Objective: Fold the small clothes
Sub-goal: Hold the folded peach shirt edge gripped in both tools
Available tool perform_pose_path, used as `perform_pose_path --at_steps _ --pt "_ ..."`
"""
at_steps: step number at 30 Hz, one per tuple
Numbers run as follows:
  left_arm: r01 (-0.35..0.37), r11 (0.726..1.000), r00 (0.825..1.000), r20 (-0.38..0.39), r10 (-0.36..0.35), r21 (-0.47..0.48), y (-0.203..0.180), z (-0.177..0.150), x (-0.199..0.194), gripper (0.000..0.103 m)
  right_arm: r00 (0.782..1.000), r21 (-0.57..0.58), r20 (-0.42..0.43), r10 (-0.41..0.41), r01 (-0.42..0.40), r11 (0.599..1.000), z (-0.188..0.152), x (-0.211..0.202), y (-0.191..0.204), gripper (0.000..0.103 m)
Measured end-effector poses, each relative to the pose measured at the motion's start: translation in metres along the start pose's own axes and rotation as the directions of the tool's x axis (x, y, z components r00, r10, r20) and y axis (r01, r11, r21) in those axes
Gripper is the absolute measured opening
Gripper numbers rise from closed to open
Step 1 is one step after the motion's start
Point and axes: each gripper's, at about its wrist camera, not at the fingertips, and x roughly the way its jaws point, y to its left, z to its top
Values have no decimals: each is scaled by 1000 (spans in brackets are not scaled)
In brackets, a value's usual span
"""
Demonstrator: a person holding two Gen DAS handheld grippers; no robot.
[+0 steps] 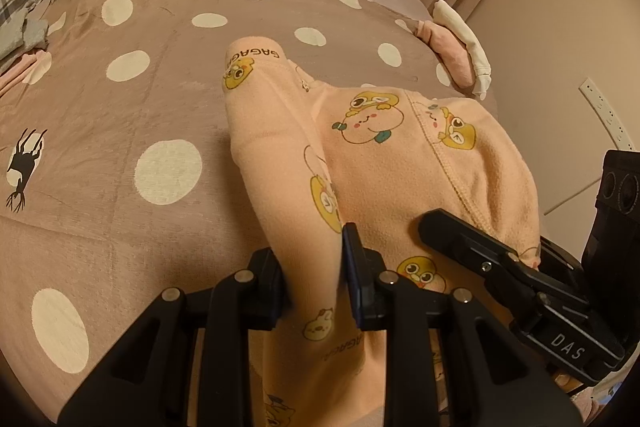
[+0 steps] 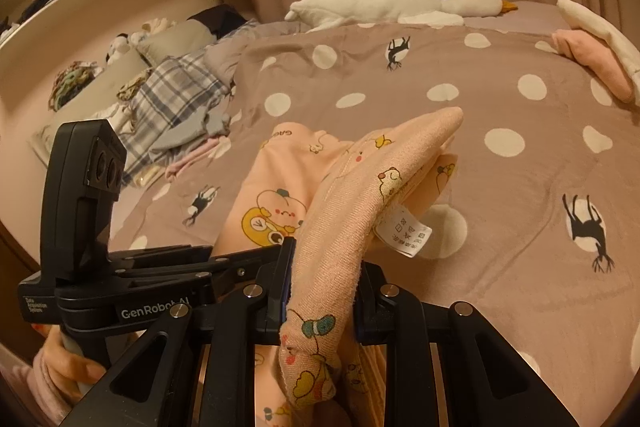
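Both grippers grasp the peach cartoon-print baby garment (image 1: 400,147), which is partly lifted over the polka-dot duvet (image 1: 120,107) on the bed. Left gripper (image 1: 316,275) is clenched on a long sleeve or leg fold; right gripper (image 2: 320,291) is clenched on a bunched edge, care label (image 2: 404,231) hanging free.

Judgement: carry both held edges level and together, keep the cloth taut between them, and lay it flat before letting go, or the bunched part will crease.

Room: open duvet ahead and left. Plush goose (image 2: 400,1) lies at the far edge; folded pink and white clothes (image 2: 592,55) sit far right.
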Motion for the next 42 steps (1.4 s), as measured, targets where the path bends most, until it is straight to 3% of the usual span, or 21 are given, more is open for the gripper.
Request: perform_pose_path --at_steps 42 --pt "-23 999 1000 8 23 24 14 51 52 25 999 11 -1 -39 39 999 29 37 -19 25"
